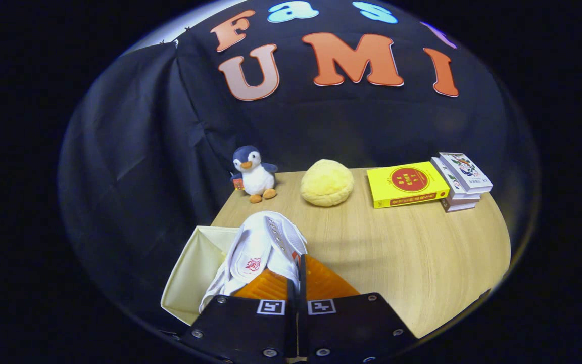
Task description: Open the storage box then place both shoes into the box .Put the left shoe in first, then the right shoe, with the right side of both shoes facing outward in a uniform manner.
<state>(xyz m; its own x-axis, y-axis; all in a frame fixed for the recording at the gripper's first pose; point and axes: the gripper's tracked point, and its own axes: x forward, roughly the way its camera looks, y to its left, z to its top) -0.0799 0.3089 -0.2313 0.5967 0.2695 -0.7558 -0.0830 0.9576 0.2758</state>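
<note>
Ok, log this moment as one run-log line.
fingers: shut on white sneaker | sneaker: over open cream storage box | box: at wooden table's edge

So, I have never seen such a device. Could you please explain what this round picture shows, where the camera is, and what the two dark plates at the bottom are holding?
The camera rides on a hand-held gripper and looks forward along its two fingers, the dark plates you see. A person carries it; there is no robot arm. The fingers are closed on a white shoe, pinching it, and hold it over an open pale box at the near edge of a wooden table. Farther away on the table stand a toy penguin, a yellow bun-shaped cushion, a yellow book and a small stack of books. Behind is the booth's black cloth wall.
</note>
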